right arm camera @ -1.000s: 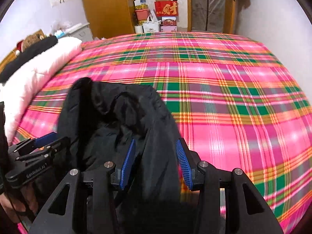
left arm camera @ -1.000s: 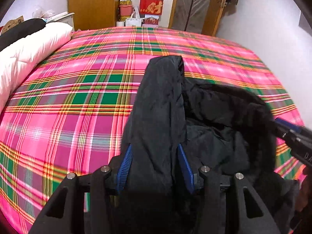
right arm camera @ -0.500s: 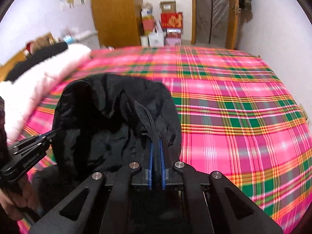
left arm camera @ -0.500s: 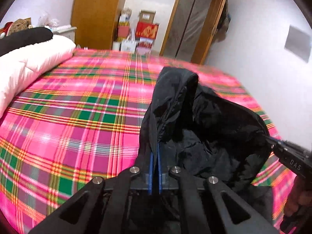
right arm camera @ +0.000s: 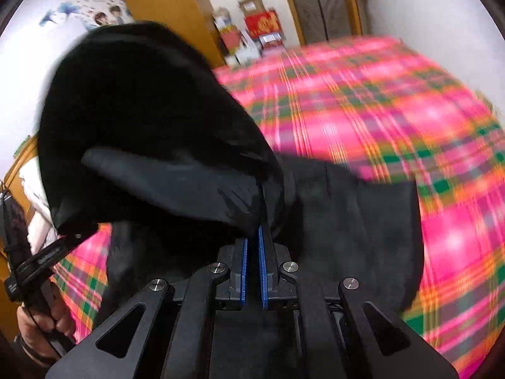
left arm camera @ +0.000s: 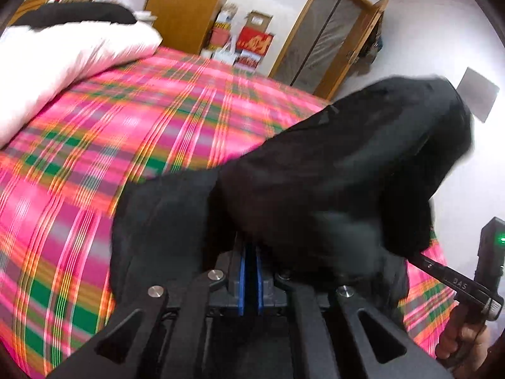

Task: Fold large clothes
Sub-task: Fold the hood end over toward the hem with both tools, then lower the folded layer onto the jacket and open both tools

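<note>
A large black jacket (left arm camera: 331, 170) hangs lifted over the pink plaid bed (left arm camera: 126, 132), stretched between both grippers. My left gripper (left arm camera: 250, 249) is shut on one edge of the jacket, its blue pads (left arm camera: 242, 271) pressed together under the cloth. In the right wrist view the jacket (right arm camera: 151, 120) bulges up to the left, and my right gripper (right arm camera: 252, 240) is shut on its edge beside the zipper. The other gripper shows at each view's side, the right one (left arm camera: 423, 259) and the left one (right arm camera: 72, 240), both reaching into the black cloth, each held by a hand.
A white duvet (left arm camera: 63, 63) with a black garment (left arm camera: 79, 15) on it lies along the bed's left side. Beyond the bed stand a wooden wardrobe (left arm camera: 186, 6), stacked boxes and bags (left arm camera: 249, 41) and a door (left arm camera: 325, 38). A white wall (left arm camera: 426, 31) runs close on the right.
Both grippers went from open around the jacket's edges to shut on them, then lifted the jacket off the bed and swung it sideways; the bed now looks blurred.
</note>
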Available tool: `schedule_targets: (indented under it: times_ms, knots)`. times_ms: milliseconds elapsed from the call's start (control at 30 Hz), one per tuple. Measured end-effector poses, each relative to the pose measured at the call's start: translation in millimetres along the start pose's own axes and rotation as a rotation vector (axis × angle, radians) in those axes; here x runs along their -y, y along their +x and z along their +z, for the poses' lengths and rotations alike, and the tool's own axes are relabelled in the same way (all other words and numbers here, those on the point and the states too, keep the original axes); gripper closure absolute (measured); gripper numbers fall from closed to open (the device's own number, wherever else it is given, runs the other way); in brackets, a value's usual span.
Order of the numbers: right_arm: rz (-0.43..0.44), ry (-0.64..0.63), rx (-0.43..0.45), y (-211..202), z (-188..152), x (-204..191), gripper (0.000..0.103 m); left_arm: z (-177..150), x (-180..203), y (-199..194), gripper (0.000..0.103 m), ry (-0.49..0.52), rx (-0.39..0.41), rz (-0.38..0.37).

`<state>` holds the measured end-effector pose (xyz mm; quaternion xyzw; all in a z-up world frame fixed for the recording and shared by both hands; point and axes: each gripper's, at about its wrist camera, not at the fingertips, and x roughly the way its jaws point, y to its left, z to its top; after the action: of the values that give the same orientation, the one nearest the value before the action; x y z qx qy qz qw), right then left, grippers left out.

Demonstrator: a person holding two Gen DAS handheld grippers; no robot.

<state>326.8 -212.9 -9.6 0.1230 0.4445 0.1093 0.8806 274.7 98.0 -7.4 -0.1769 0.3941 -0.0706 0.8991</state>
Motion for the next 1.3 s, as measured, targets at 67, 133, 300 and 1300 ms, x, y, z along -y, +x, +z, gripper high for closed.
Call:
schedule_targets:
  times_ms: [67,133,300,1300]
  knots:
    - [0.002,0.016,-0.043,-0.3,-17.9,7.6,0.097,-18.4,-6.8,-8.2,0.098,-0.008,-0.033,0.025]
    - [-0.009,0.010,-0.075,-3.1,-32.9,11.7,0.094,-35.6,-14.1,-19.5,0.097,-0.023,-0.057,0.047]
    - [-0.017,0.048,-0.061,-24.6,-40.4,21.3,0.086,-60.4,-26.6,-42.8,0.087,-0.039,-0.082,0.090]
    - [-0.023,-0.058,-0.182,80.8,-79.5,-23.4,0.083,-86.0,29.3,78.2,0.065,0.130,-0.206,0.017]
